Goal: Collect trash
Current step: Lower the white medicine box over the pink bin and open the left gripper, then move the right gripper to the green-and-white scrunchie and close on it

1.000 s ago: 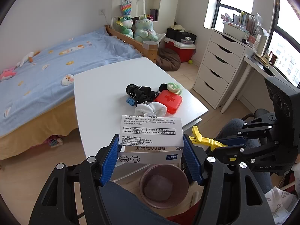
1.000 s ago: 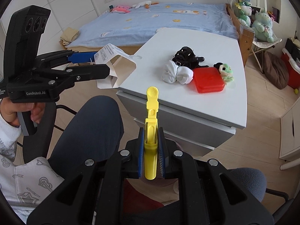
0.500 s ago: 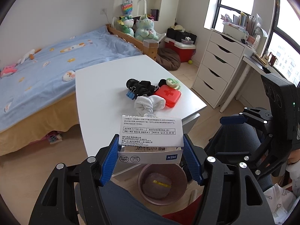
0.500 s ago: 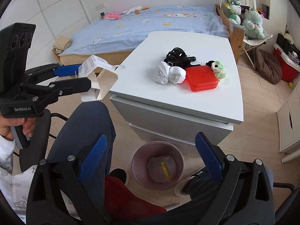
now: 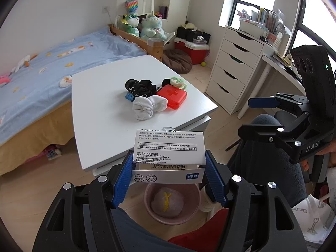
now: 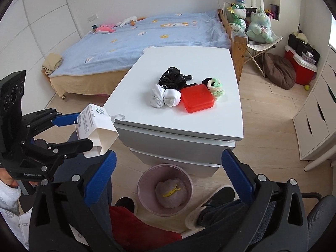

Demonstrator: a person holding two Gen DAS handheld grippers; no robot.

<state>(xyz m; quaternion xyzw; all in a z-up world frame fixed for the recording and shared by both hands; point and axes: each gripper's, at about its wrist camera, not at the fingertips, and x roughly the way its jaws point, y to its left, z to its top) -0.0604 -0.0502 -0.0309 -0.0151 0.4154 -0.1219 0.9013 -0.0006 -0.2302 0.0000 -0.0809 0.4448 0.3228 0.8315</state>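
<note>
My left gripper (image 5: 168,168) is shut on a white cardboard sock package (image 5: 168,153) with printed text, held above the floor in front of the table; it also shows in the right wrist view (image 6: 96,130). A pink trash bin (image 5: 172,203) stands on the floor below it, holding a crumpled wad and a yellow clip (image 6: 172,190). My right gripper (image 6: 168,172) is open and empty above the bin (image 6: 164,189). In the left wrist view the right gripper (image 5: 264,113) sits at the right, jaws apart.
The white table (image 6: 189,126) carries rolled white socks (image 6: 164,97), a red first-aid box (image 6: 197,100), black items (image 6: 172,78) and a green scrunchie (image 6: 215,86). A bed (image 6: 136,42) lies beyond, white drawers (image 5: 233,71) to the right. My legs and slippers (image 6: 212,208) flank the bin.
My right gripper opened and the yellow clip fell into the bin. The right gripper rose and drew back. The left gripper still holds the package.
</note>
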